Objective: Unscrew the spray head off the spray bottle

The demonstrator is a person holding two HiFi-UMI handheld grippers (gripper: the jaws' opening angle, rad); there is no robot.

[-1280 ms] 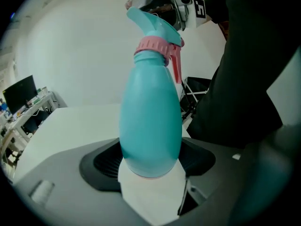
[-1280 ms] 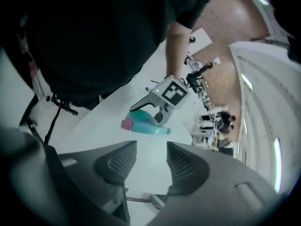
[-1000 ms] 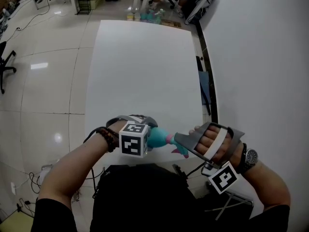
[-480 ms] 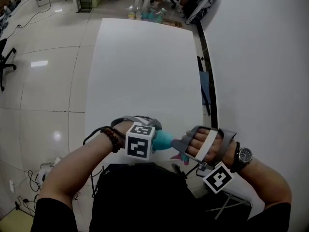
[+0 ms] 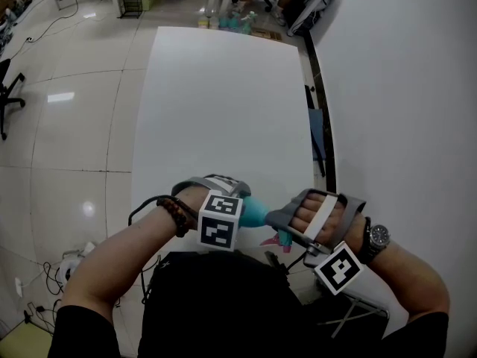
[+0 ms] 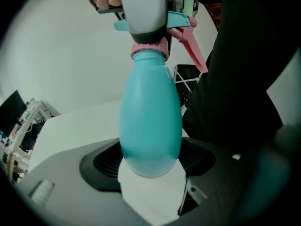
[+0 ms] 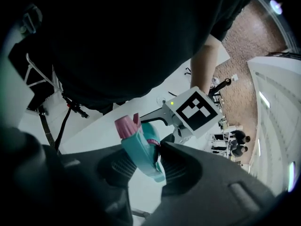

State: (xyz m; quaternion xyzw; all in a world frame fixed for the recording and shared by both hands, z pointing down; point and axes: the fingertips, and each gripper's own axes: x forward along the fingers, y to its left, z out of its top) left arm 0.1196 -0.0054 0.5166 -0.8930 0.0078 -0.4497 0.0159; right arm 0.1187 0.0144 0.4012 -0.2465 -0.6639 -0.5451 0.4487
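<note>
1. White table (image 5: pixel 223 110) stretched away to the far side, with both grippers over its near edge.
2. The teal spray bottle (image 6: pixel 150 121) hung in the air between them, lying roughly level.
3. The left gripper (image 6: pixel 150 160) clasped the bottle's rounded base, jaws wide.
4. The right gripper (image 7: pixel 143 166) had just been closing, and its pads clenched the spray head (image 7: pixel 141 145).
5. A pink collar (image 6: pixel 149 48) joined head to bottle.
</note>
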